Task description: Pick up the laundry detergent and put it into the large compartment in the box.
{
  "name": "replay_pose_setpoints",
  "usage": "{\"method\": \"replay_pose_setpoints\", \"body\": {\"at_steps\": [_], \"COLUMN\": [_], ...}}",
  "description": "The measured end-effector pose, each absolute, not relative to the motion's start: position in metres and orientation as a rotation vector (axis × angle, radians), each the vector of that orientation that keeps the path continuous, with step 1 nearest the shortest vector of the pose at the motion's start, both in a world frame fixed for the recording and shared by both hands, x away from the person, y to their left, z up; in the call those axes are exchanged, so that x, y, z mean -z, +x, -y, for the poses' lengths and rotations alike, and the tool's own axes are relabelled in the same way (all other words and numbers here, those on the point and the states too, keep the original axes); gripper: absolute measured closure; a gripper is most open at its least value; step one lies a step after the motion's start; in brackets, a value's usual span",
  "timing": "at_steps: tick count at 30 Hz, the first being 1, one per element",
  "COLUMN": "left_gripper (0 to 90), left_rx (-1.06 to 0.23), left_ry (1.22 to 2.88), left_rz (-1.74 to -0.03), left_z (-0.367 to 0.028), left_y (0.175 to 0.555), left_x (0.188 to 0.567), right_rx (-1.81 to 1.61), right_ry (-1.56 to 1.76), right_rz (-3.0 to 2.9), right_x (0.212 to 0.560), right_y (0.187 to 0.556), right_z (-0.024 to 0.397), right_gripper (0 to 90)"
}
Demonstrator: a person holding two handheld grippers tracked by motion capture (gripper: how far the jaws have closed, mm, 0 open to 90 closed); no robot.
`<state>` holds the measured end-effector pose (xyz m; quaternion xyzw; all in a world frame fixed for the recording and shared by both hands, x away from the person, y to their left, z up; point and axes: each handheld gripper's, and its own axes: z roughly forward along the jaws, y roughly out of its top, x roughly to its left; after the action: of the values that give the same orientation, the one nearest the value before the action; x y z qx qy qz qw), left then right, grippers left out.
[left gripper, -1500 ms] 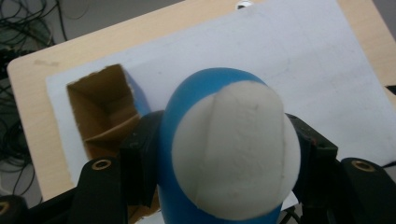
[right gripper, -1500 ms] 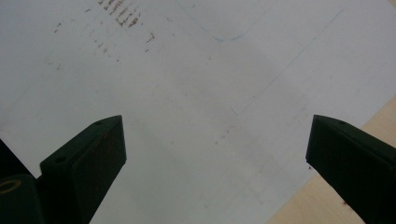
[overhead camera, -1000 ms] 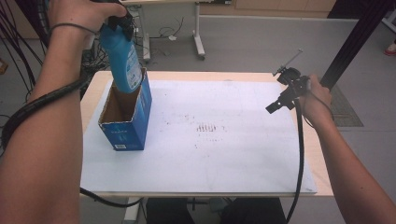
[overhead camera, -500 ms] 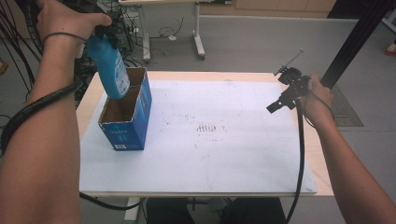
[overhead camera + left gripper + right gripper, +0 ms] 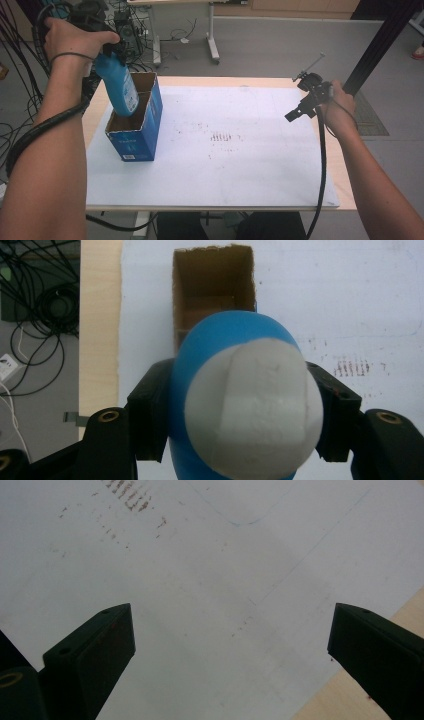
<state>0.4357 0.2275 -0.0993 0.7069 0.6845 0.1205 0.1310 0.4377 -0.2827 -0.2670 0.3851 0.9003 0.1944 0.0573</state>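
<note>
Scene: A person at a bench covered by a white sheet works with a hand-held gripper in each hand.

Left gripper: The left gripper has its fingers clamped on either side of a blue bottle, which hangs tilted, base down, with its lower end inside the mouth of the box.

Bottle seen from the gripper: In the left gripper view the bottle's pale end faces the camera and the open box lies straight beyond it.

Box: A blue cardboard box stands upright near the left edge of the sheet, top flaps open, brown interior with nothing seen inside.

Right gripper: The right gripper is held above bare sheet near the right edge of the bench, fingers spread wide apart with nothing between them.

Step in hand: Judged as lowering the bottle into the box; the base is past the rim but the body is not yet seated.

Next move: It likely calls for straightening the tilted bottle so it clears the box walls, sinking it to the bottom, then letting go. The light box could tip or slide if the bottle drags on a wall.
</note>
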Motion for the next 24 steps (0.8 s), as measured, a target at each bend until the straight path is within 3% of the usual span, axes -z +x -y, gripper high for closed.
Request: {"method": "replay_pose_setpoints", "body": {"at_steps": [24], "left_gripper": [37.7], "left_rx": [-0.273], "left_ry": [2.090], "left_rz": [-2.014], "left_z": [-0.231], "left_y": [0.439], "left_x": [0.160], "right_rx": [-0.578], "right_ry": [1.165], "right_rz": [-2.728], "right_x": [0.267], "right_y": [0.437], "right_z": [0.283], "right_gripper": [4.6]}}
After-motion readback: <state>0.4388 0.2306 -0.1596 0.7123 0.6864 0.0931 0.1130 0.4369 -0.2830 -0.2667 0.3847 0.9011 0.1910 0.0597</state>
